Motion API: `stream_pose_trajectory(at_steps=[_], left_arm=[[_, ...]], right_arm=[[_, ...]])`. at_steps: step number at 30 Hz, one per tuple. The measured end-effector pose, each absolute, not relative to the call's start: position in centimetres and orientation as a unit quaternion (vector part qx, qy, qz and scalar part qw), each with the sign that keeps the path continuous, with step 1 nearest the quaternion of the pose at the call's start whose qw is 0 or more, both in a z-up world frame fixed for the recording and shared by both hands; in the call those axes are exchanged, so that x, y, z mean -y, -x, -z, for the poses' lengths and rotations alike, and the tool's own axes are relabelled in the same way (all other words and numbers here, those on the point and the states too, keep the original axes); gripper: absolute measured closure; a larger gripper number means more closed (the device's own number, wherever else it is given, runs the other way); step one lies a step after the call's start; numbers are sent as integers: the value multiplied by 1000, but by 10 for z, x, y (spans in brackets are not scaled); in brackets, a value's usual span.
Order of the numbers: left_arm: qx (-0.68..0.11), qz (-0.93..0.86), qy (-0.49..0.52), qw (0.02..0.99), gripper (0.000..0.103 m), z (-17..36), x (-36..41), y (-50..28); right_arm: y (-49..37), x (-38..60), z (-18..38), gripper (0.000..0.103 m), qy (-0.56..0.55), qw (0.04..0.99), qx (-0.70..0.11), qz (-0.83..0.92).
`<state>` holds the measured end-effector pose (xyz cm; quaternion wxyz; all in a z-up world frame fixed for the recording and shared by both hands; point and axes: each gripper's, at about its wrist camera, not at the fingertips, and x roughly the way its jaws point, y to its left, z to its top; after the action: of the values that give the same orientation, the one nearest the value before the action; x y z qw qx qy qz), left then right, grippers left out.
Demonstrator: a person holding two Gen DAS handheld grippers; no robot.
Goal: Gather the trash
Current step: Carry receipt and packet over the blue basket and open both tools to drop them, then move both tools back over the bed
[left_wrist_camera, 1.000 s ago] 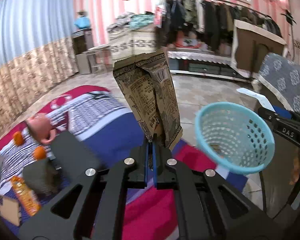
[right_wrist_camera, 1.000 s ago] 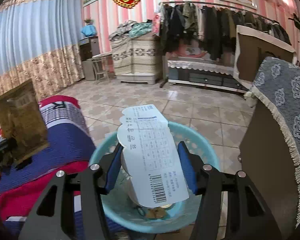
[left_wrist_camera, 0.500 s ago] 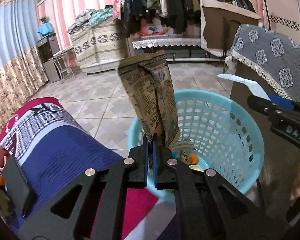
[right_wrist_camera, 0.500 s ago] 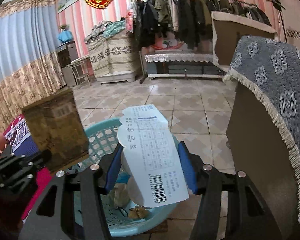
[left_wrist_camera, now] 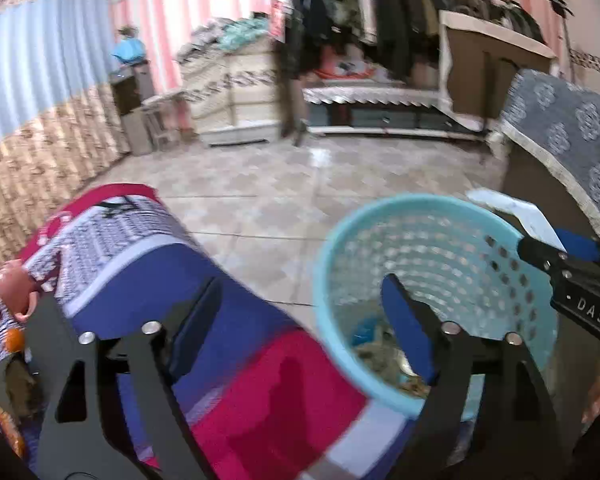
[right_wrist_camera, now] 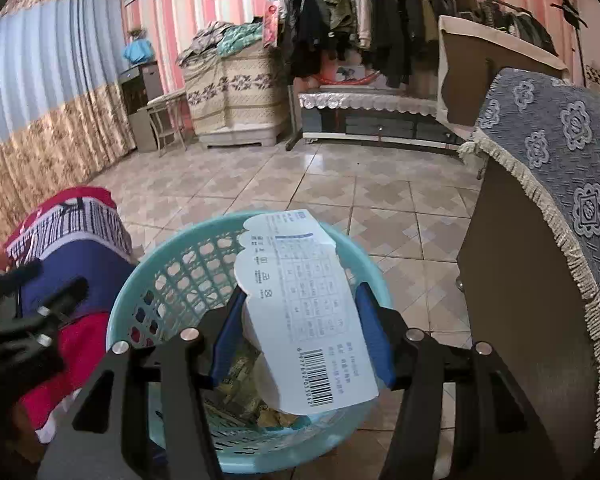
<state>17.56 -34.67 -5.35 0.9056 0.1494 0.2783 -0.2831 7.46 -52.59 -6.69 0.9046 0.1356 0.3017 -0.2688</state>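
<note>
A light blue perforated basket stands on the floor beside the bed and shows in the right wrist view too. It holds several pieces of trash, among them a brown wrapper. My left gripper is open and empty, its right finger over the basket's rim. My right gripper is shut on a white cup with a printed label and holds it above the basket. The cup's label edge shows in the left wrist view.
A bed with a red, blue and striped cover lies to the left, with a pink toy and orange items on it. A cabinet under a grey patterned cloth stands on the right. Tiled floor stretches ahead to a clothes rack.
My left gripper has opened and let go of the brown wrapper, which now lies in the basket. The left gripper has shifted left. The right gripper still holds the cup over the basket.
</note>
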Motion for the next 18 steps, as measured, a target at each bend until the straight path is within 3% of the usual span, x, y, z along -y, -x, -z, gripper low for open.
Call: stream_pose_trajectory(at_steps=[2, 9, 12, 18], left_arm=[[-270, 262, -145, 915, 15, 50, 332, -178], [-270, 212, -106, 933, 10, 38, 282, -191], [-265, 192, -109, 939, 9, 35, 265, -191], [-257, 164, -100, 947, 6, 26, 228, -187]], right_arm=[[-81, 520, 68, 48, -129, 905, -309, 262], [-112, 502, 77, 46, -98, 900, -342, 250], [-120, 496, 79, 32, -84, 900, -346, 251], [-120, 482, 70, 23, -58, 906, -330, 258]])
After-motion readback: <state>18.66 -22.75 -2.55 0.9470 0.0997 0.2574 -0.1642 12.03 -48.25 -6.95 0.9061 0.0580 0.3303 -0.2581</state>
